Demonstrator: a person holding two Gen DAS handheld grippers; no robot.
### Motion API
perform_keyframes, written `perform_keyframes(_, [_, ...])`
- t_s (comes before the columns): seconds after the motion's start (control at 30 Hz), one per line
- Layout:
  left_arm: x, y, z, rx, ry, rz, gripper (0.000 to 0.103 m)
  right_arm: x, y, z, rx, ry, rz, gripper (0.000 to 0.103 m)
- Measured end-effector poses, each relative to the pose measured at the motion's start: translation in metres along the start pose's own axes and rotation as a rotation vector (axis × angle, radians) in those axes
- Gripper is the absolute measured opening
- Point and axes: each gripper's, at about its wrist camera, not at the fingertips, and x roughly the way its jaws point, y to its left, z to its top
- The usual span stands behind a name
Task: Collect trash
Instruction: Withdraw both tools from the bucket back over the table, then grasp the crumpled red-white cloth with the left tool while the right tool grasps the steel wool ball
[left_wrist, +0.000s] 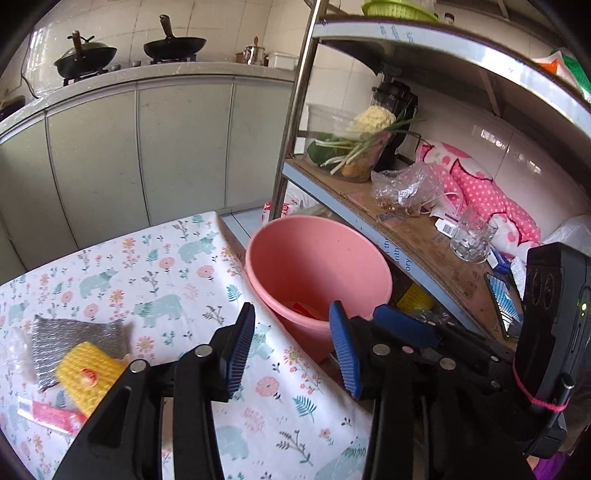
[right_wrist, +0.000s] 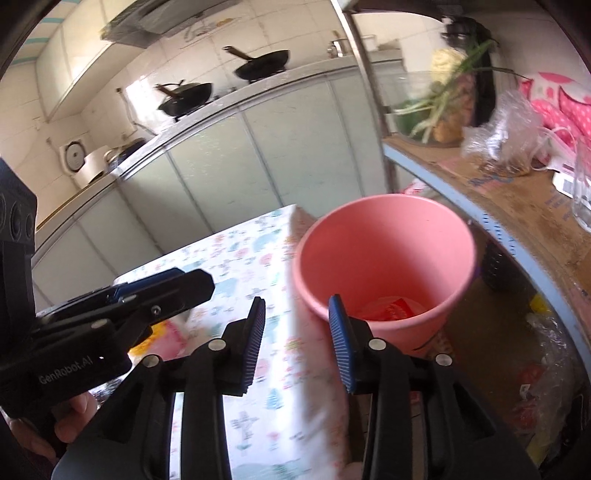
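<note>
Beside a kitchen counter, floral-clothed table (left_wrist: 177, 280), pink bin (left_wrist: 317, 266) at its edge holding red wrapper (right_wrist: 397, 308), yellow packet (left_wrist: 88, 376) on the cloth, left gripper (left_wrist: 291, 350) and right gripper (right_wrist: 297, 341) both parted, empty.

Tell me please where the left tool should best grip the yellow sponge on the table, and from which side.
Probably across the yellow sponge's narrow width, coming from above. It lies flat, partly on the silver scouring pad, so its long edges are exposed. The left tool is open and empty.

Each black claw (left_wrist: 291, 350) has ribbed blue pads (right_wrist: 341, 341), silver rivets and white "GenRobot.AI" lettering.
</note>
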Motion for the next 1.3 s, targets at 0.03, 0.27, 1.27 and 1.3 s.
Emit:
perform_keyframes(0.03, [-0.007,0.003,-0.001,0.001,-0.009,0.003,0.043,-0.003,0.007,-0.002,-0.009,0.001,0.015,0.038])
perform_keyframes(0.27, [-0.08,0.035,-0.019,-0.01,-0.087,0.028,0.045,-0.015,0.055,-0.016,-0.064,-0.006,0.097,0.04])
perform_keyframes(1.27, [-0.142,0.149,-0.186,-0.182,0.19,0.052,0.052,-0.012,0.149,-0.084,-0.243,0.176,0.284,0.04])
perform_keyframes(1.3, [-0.141,0.151,-0.187,-0.189,0.193,0.045,0.052,-0.011,0.149,-0.084,-0.24,0.184,0.295,0.04])
